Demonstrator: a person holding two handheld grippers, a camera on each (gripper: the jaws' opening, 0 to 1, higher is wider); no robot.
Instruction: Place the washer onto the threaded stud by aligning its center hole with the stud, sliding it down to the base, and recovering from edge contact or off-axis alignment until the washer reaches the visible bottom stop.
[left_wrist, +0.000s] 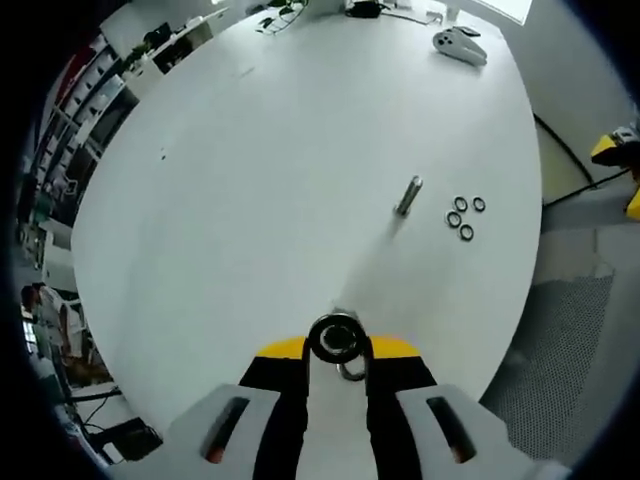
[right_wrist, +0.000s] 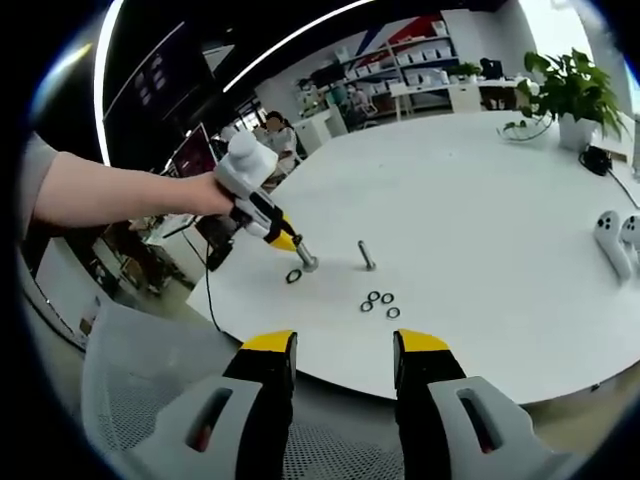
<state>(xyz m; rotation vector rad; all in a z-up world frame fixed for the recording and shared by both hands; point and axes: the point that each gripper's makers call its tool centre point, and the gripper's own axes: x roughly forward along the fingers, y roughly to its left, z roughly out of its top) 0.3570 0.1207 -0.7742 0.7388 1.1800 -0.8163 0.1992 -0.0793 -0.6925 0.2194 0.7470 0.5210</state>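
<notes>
Looking along the left gripper (left_wrist: 338, 352): jaws drawn in close on a dark washer (left_wrist: 337, 338), held on edge between the yellow tips, center hole facing the camera, with a metal loop just below it. Beyond, on the white table (left_wrist: 250, 180), the threaded stud (left_wrist: 408, 195) standing tilted in this view, well apart from the held washer, and 4 spare washers (left_wrist: 465, 217) clustered just beside the stud. Farther back, a white controller (left_wrist: 459, 45) near the table edge. From the right gripper view, something else again: right gripper (right_wrist: 343, 365) with jaws spread wide and nothing between them, hanging off the near table edge over grey mesh. Ahead, the left gripper seen from outside, gripped by a person's hand (right_wrist: 205, 195) with a bare forearm, tip low over the table beside 1 dark ring (right_wrist: 293, 276) whose contact with the surface cannot be told. Stud upright here, bare, spare washers in front of it, potted plant (right_wrist: 570, 95) at the far right.
</notes>
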